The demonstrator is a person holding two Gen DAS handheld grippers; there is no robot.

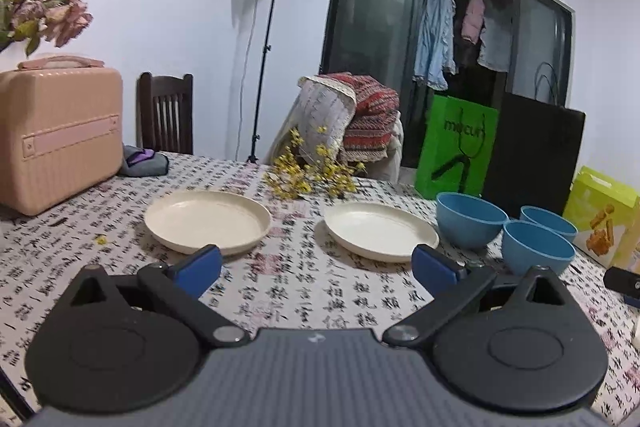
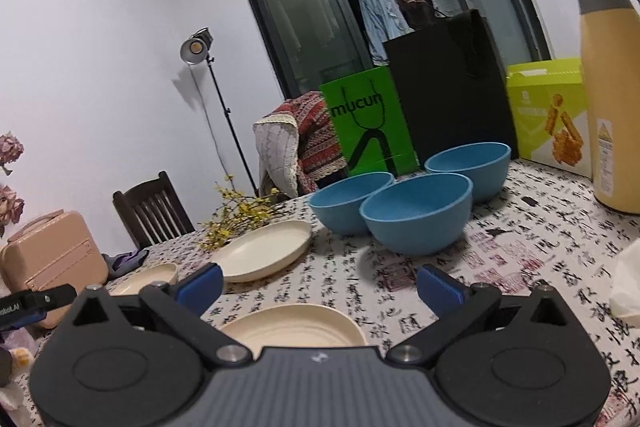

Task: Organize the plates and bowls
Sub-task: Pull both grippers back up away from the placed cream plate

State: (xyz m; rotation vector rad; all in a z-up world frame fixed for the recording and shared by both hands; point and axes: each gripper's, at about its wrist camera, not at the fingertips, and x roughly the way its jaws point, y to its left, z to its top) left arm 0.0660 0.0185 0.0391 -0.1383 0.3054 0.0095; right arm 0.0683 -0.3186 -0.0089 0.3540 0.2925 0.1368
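Observation:
In the left wrist view two cream plates sit side by side on the patterned tablecloth, a left plate point(image 1: 208, 221) and a right plate point(image 1: 380, 231). Three blue bowls point(image 1: 470, 219) point(image 1: 548, 223) point(image 1: 538, 253) cluster to their right. My left gripper point(image 1: 316, 263) hovers open just in front of the plates, holding nothing. In the right wrist view the same blue bowls point(image 2: 418, 219) point(image 2: 352, 201) point(image 2: 468, 165) stand ahead. A third cream plate point(image 2: 294, 327) lies close under my open, empty right gripper point(image 2: 320, 287). The other plates point(image 2: 264, 251) point(image 2: 146, 279) lie further left.
A pink case point(image 1: 60, 139) stands at the table's left. Yellow flower sprigs point(image 1: 308, 175) lie behind the plates. A green bag point(image 2: 368, 123), a black bag point(image 2: 448, 87), a yellow-green box point(image 2: 552, 115) and a tall yellow thermos point(image 2: 612, 95) line the far right. A dark chair point(image 1: 166, 113) stands behind the table.

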